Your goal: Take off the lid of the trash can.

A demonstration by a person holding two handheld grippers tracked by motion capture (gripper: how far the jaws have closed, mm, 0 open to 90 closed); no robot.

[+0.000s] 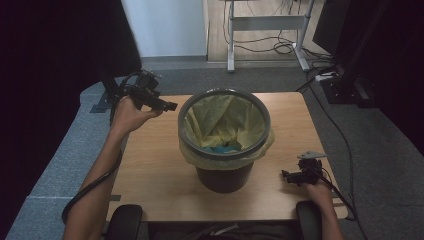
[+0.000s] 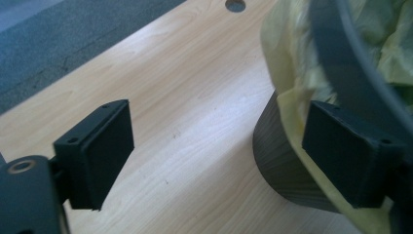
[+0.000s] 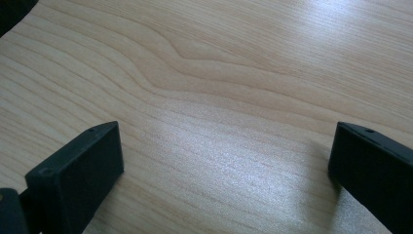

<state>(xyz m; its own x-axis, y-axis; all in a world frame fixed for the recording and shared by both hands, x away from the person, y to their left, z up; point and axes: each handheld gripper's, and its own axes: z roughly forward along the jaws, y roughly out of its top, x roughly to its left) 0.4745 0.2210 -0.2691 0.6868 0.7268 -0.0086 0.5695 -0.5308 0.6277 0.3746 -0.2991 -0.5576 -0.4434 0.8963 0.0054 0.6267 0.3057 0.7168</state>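
Note:
A dark round waste bin (image 1: 223,176) stands mid-table, lined with a yellow bag (image 1: 220,120) folded over its grey rim (image 1: 223,92). Something blue (image 1: 224,148) lies at the bottom of the bag. My left gripper (image 1: 170,106) hovers just left of the rim, held up off the table. In the left gripper view it is open (image 2: 219,156), with the bag's overhang (image 2: 292,112) and the bin wall (image 2: 277,161) right by its right-hand jaw. My right gripper (image 1: 286,175) rests low on the wood at the front right, open (image 3: 226,170) over bare tabletop, nothing between the jaws.
The wooden table (image 1: 155,165) has a cable hole (image 2: 235,5) beyond the bin. Grey carpet (image 1: 60,165) surrounds it. A metal desk frame (image 1: 265,22) and cables (image 1: 335,120) lie behind and to the right. Chair armrests (image 1: 122,220) sit at the front edge.

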